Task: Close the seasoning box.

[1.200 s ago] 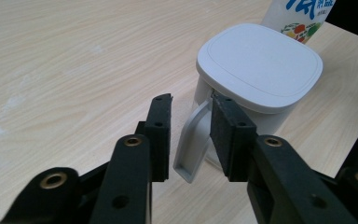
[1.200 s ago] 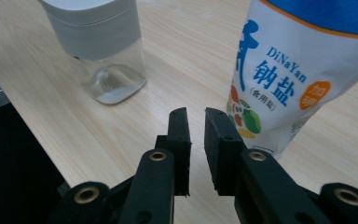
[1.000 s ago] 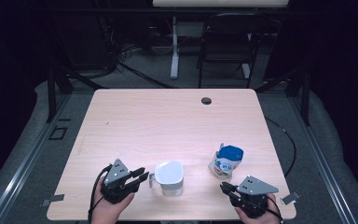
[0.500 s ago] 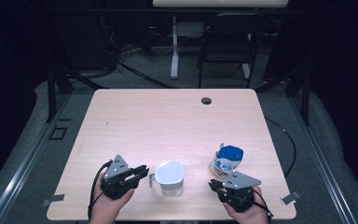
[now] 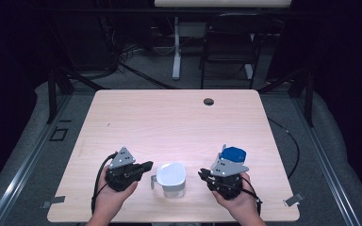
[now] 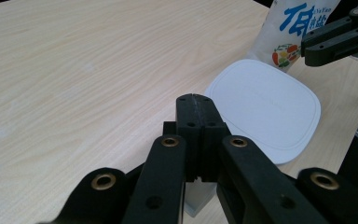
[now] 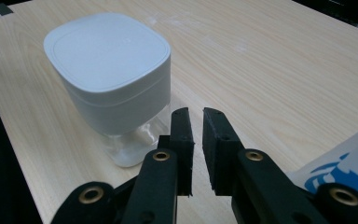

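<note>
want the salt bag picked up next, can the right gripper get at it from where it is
Probably yes. The right gripper sits right beside the salt bag, nothing between them, but its jaws point at the white container, nearly shut, so it must turn and open.

Wooden table (image 5: 169,117): white-lidded container (image 5: 171,179), blue-capped packet (image 5: 234,154) near front edge.

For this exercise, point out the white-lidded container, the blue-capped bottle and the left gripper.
white-lidded container (image 5: 171,173), high view, on its lid.
blue-capped bottle (image 5: 234,153), high view, on its cap.
left gripper (image 6: 196,100), left gripper view, at its closed fingertips.
</note>
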